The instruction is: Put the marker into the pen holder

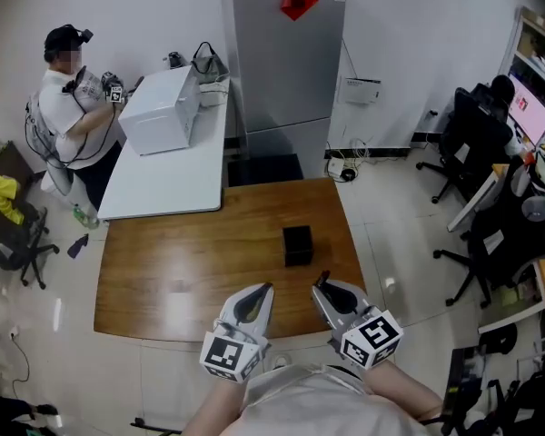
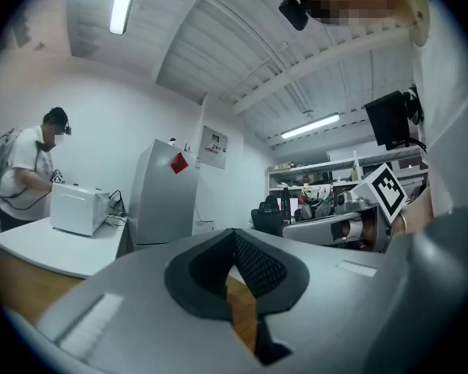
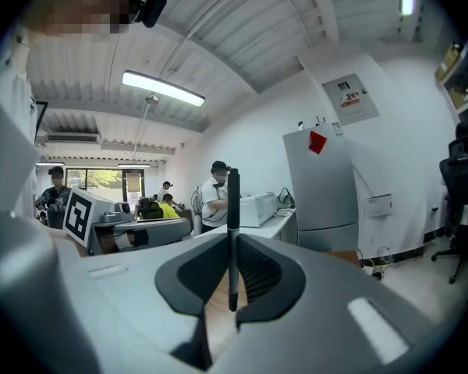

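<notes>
A black square pen holder (image 1: 297, 244) stands on the wooden table (image 1: 182, 271), right of its middle. Both grippers hover over the table's near edge, short of the holder. My right gripper (image 1: 322, 285) is shut on a thin black marker (image 3: 233, 232), which stands upright between the jaws and sticks out above them. My left gripper (image 1: 264, 288) lies to the left of the right one. In the left gripper view the left gripper (image 2: 235, 237) has its jaw tips together with nothing between them.
A white table (image 1: 163, 184) with a white box (image 1: 161, 109) adjoins the far left of the wooden one. A person (image 1: 68, 98) stands at it. A grey fridge (image 1: 286, 57) stands behind. Office chairs (image 1: 468, 139) and desks fill the right side.
</notes>
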`<state>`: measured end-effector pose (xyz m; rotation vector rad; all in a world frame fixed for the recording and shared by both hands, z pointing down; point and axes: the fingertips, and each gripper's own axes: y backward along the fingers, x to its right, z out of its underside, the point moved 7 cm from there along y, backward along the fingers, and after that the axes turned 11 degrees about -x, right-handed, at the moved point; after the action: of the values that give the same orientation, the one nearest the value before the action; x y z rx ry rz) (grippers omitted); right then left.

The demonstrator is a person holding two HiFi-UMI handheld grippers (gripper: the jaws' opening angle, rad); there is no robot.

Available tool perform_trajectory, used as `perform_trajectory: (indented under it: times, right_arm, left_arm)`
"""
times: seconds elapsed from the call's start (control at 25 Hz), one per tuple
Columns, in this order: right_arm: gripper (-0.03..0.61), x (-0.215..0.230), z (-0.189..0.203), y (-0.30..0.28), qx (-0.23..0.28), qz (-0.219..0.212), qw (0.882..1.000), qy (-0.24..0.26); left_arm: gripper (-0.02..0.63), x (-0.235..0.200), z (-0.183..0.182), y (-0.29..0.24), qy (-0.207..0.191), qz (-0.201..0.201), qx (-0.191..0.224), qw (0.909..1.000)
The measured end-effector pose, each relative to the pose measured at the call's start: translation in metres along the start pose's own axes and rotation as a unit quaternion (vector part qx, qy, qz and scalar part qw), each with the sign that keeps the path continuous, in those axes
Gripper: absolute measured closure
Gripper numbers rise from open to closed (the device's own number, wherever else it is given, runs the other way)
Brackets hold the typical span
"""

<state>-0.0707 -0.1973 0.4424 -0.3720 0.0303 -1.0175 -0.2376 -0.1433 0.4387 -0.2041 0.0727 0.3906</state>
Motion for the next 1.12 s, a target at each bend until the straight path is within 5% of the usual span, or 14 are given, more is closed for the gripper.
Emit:
perform_trajectory:
  times: [0.36, 0.76, 1.12]
  right_arm:
    - [0.543, 0.037, -0.012, -0.057, -0.014, 0.013, 1.0, -0.017]
    - [0.543, 0.106, -0.024, -0.123, -0.05, -0.015, 0.998, -0.021]
    - [0.542, 0.148, 0.005, -0.169, -0.064, -0.008, 0.998, -0.002]
  left_arm:
    - [0.598, -0.047, 0.008, -0.034, 0.024, 0.008, -0.016, 0.9995]
    - [0.598, -0.075, -0.005, -0.066, 0.049, -0.042, -0.014, 0.9978]
    - [0.598, -0.083, -0.005, -0.083, 0.06, -0.069, -0.024, 0.9956]
